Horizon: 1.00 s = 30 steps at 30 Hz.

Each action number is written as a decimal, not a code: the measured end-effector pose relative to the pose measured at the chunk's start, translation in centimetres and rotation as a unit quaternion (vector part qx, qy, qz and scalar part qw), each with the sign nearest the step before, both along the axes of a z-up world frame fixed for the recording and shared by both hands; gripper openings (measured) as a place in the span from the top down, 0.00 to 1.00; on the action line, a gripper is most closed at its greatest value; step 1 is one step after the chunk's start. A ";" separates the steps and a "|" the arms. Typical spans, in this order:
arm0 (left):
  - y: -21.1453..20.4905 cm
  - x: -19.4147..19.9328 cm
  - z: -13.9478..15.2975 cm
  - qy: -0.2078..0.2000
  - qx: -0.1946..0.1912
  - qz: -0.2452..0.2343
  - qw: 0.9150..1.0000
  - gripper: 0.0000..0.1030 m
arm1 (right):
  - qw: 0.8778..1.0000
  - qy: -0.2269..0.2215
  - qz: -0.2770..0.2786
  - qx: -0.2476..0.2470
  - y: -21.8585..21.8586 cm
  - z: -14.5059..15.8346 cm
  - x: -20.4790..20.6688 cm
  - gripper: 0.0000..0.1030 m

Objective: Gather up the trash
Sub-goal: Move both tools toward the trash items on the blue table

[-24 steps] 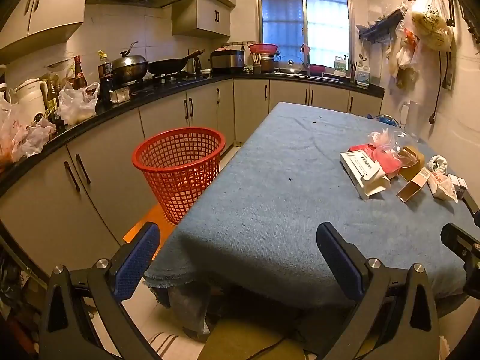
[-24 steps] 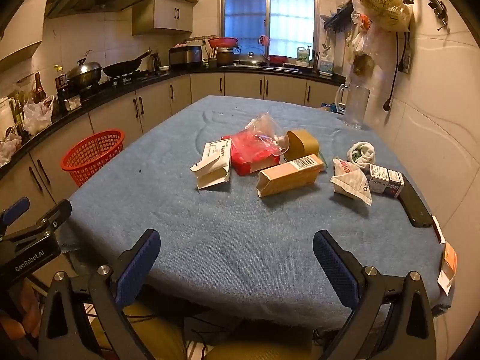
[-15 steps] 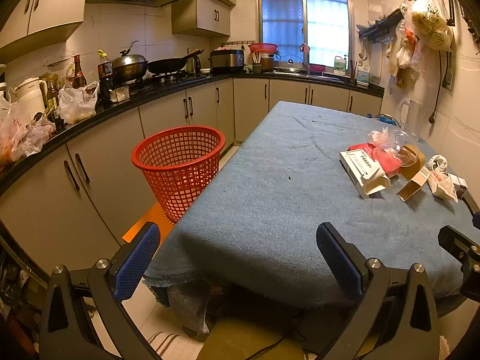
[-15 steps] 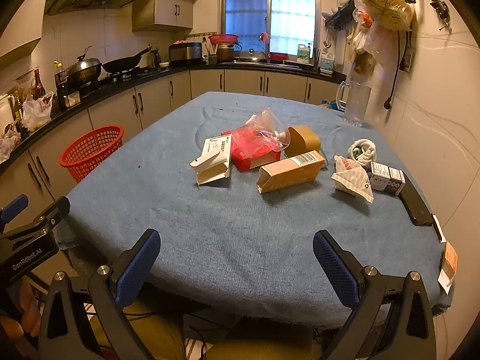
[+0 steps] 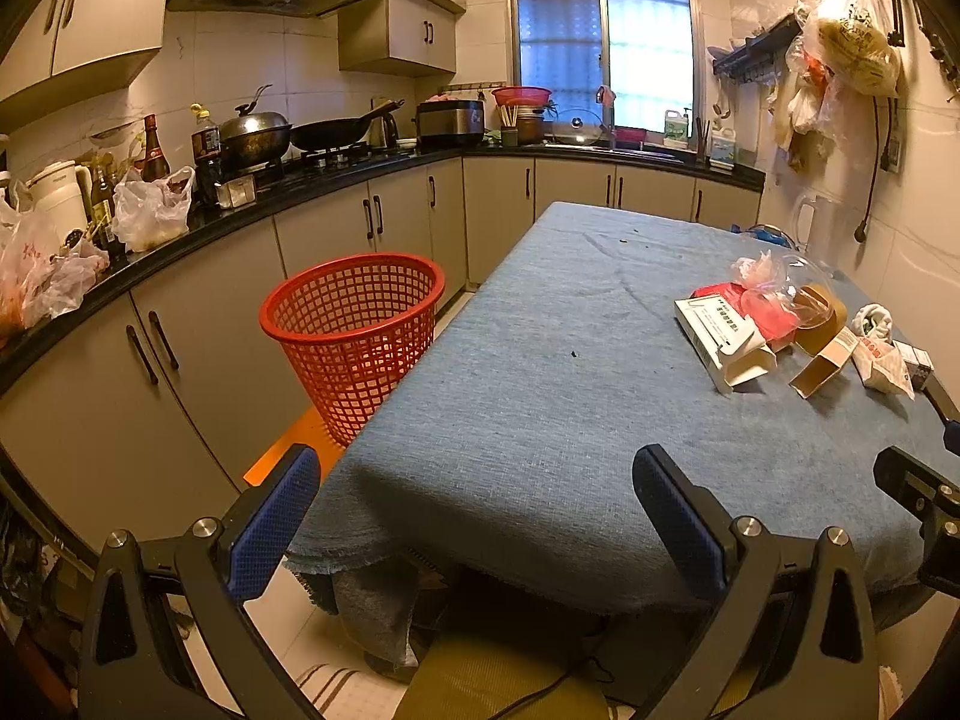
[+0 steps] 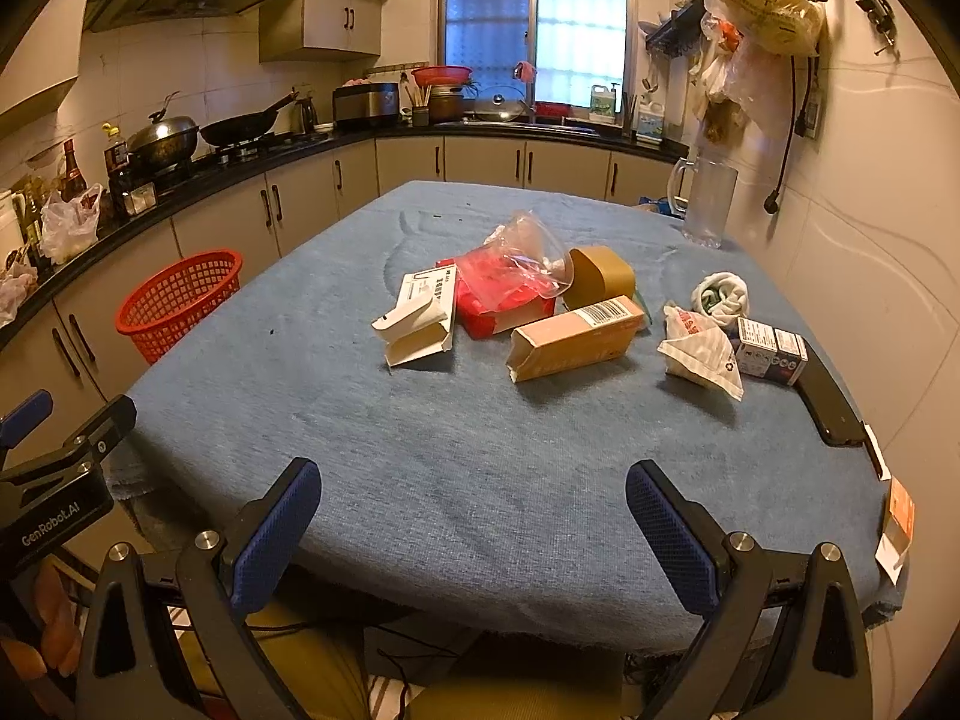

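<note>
Both grippers hang spread wide with nothing between their blue pads, just short of the near edge of the table (image 6: 480,450) under its blue cloth. Ahead of the right gripper (image 6: 474,498), well apart from it, the trash lies in a loose cluster: a white carton (image 6: 417,315) with an open flap, a red package (image 6: 498,300) under a clear plastic bag (image 6: 528,252), a peach-coloured box (image 6: 576,336), a brown tape roll (image 6: 600,277), a crumpled paper wrapper (image 6: 699,354) and a small printed box (image 6: 768,351). Ahead and left of the left gripper (image 5: 474,492), a red mesh basket (image 5: 354,342) stands on the floor beside the table.
</note>
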<state>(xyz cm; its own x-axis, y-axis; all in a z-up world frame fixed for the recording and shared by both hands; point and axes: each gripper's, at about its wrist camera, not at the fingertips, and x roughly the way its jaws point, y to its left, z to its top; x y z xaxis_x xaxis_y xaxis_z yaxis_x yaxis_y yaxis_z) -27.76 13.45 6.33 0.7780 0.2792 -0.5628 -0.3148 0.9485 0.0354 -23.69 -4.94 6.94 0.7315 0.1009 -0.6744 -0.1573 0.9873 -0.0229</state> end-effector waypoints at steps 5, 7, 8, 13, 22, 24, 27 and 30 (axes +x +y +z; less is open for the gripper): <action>0.0 0.0 -0.1 0.001 0.000 -0.001 1.000 0.00 | 1.000 0.020 0.000 -0.014 0.1 -0.1 0.1 0.00; 0.0 0.0 -0.1 0.004 0.001 -0.001 1.000 0.00 | 1.000 0.021 -0.001 -0.014 0.1 -0.1 0.1 0.00; 0.0 0.0 -0.1 0.004 0.001 -0.001 1.000 0.00 | 1.000 0.024 -0.001 -0.014 0.1 -0.1 0.1 0.00; -0.1 0.0 -0.2 0.012 0.002 -0.001 1.000 0.00 | 1.000 0.023 -0.002 -0.013 0.1 -0.2 0.1 0.00; -0.4 0.3 -0.6 0.020 0.004 -0.009 1.000 0.00 | 1.000 0.029 -0.004 -0.006 -0.3 -0.4 0.4 0.00; -0.5 0.4 -0.7 0.022 0.003 -0.014 1.000 0.00 | 0.999 0.034 -0.006 -0.004 -0.4 -0.4 0.4 0.00; -0.7 0.7 -0.7 0.026 0.000 -0.029 0.999 0.00 | 1.000 0.028 -0.008 -0.004 -1.2 -0.4 0.8 0.00; -0.9 1.9 -0.3 0.033 -0.010 -0.056 0.998 0.00 | 0.999 0.030 -0.017 0.007 -2.9 -0.1 1.5 0.00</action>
<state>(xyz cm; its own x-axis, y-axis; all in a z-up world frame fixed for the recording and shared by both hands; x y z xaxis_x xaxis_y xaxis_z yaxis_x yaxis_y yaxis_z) -25.90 12.56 6.03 0.7654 0.1806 -0.6178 -0.2038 0.9784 0.0335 -22.21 -7.88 6.79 0.6934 0.0866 -0.7153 -0.1251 0.9921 -0.0013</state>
